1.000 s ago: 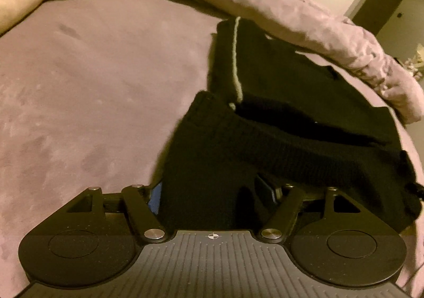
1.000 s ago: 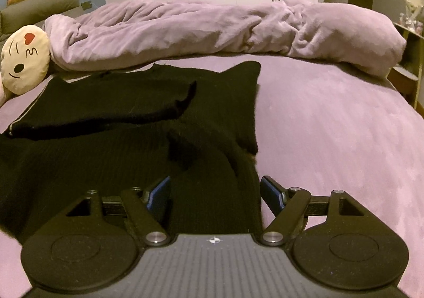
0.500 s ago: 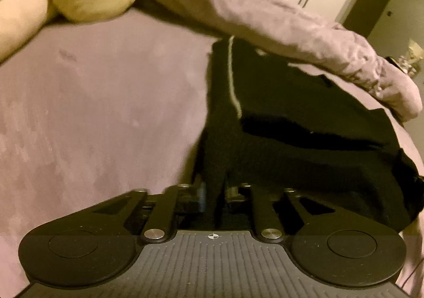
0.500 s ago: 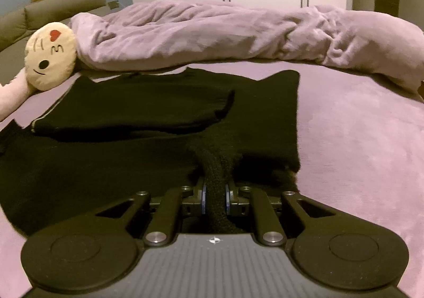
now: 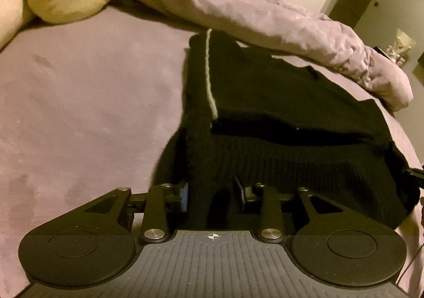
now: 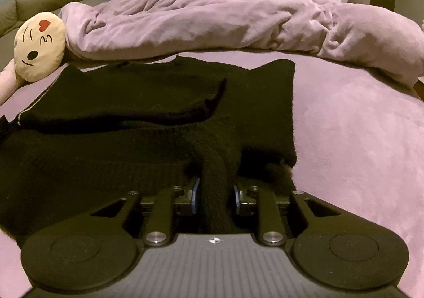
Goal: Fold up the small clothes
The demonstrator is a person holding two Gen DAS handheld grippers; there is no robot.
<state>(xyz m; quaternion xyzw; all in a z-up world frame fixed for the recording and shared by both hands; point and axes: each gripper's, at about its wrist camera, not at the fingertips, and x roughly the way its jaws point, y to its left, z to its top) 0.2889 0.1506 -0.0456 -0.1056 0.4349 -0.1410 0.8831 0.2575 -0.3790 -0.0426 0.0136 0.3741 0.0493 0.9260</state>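
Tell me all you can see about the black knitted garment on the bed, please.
The black sweater lies on the purple bed cover, in front of the bunched purple blanket. It looks like thick, soft, ribbed knit. One part is already folded over the body, with a thin pale stripe along its edge. The left gripper and right gripper each pinch a bunched fold of its near edge.
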